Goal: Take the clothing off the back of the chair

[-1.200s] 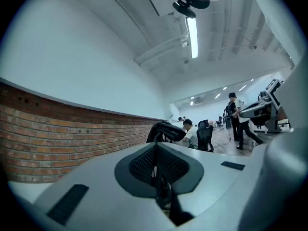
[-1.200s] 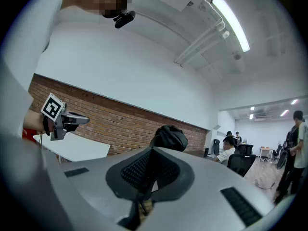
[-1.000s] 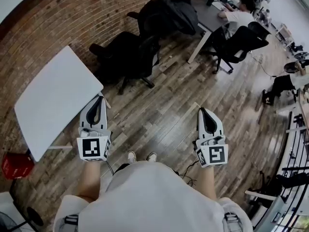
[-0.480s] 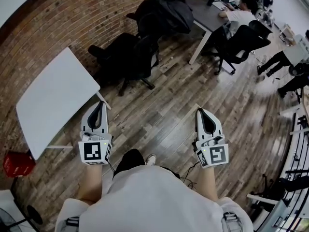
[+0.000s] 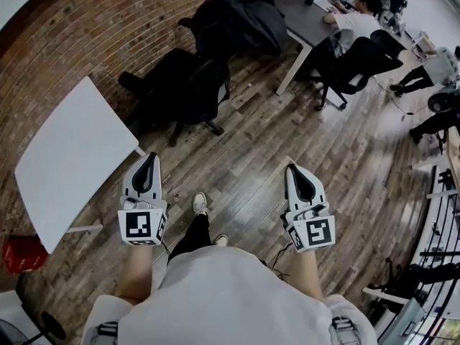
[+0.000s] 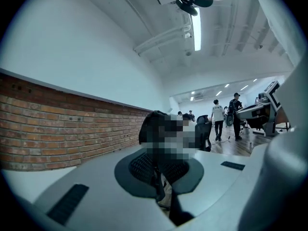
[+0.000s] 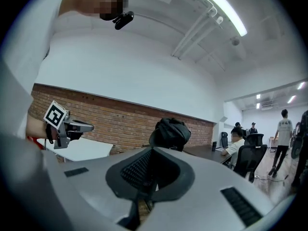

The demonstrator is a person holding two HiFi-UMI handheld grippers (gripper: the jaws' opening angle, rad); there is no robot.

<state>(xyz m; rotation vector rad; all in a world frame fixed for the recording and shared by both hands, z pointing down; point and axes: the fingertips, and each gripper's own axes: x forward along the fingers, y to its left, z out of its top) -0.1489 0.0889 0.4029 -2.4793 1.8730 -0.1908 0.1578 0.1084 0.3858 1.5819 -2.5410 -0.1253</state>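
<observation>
Nearest, the person's own shoe (image 5: 200,204) stands on the wooden plank floor (image 5: 266,139). The left tool (image 5: 149,158) and the right tool (image 5: 291,168) are held level on either side of it, both pointing ahead. Each tool's jaws are pressed together with nothing between them. Just beside the left tool, the corner of a white worktop (image 5: 68,160) reaches toward the walkway, and a red object (image 5: 18,254) sits on the floor by its near edge. Ahead of the tools the planks lie bare in a broad strip running up and to the right. Past the white worktop, a black office chair (image 5: 183,85) stands near the brick wall (image 5: 86,27), its wheeled base edging the strip on the left. Farther on, by the same wall, a second chair (image 5: 188,23) carries the black clothing (image 5: 244,16) draped over its back. In the right gripper view the clothing shows as a dark bundle straight past the closed jaws, well apart from them. Just beside that chair is a grey worktop (image 5: 298,20) with a seated person (image 5: 352,21) at it. Another black chair (image 5: 356,63) stands on the near side of that person and narrows the floor on the right. Farthest off, standing people (image 6: 218,119) occupy the open aisle.
</observation>
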